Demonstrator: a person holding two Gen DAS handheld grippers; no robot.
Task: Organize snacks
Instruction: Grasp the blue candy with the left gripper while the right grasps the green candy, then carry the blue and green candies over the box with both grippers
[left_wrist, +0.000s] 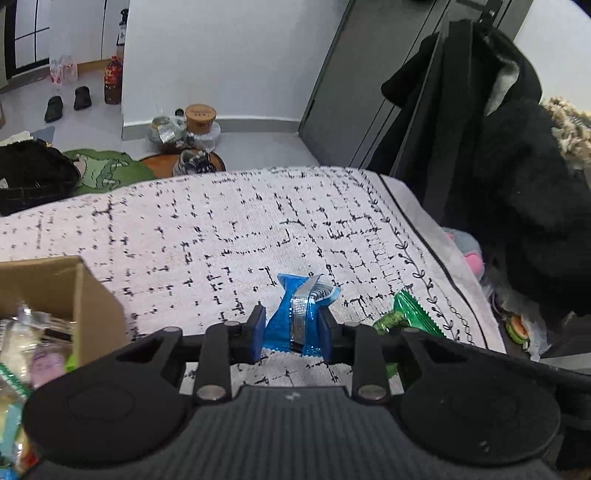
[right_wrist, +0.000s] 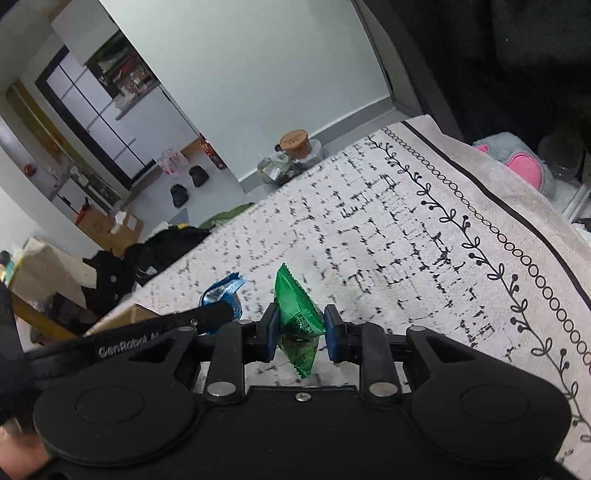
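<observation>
My left gripper (left_wrist: 293, 330) is shut on a blue snack packet (left_wrist: 295, 314) with a silver seam and holds it over the patterned white cloth (left_wrist: 221, 229). My right gripper (right_wrist: 301, 332) is shut on a green snack packet (right_wrist: 297, 317), held just above the same cloth (right_wrist: 406, 240). The green packet also shows at the right of the left wrist view (left_wrist: 410, 312). The blue packet and the left gripper's arm show at the left of the right wrist view (right_wrist: 221, 291).
A brown cardboard box (left_wrist: 74, 295) with several wrapped snacks stands on the cloth at the left; its corner shows in the right wrist view (right_wrist: 125, 319). A black coat (left_wrist: 517, 166) hangs at the right. Plush toys (right_wrist: 517, 162) lie past the cloth's right edge. Jars and shoes sit on the floor beyond.
</observation>
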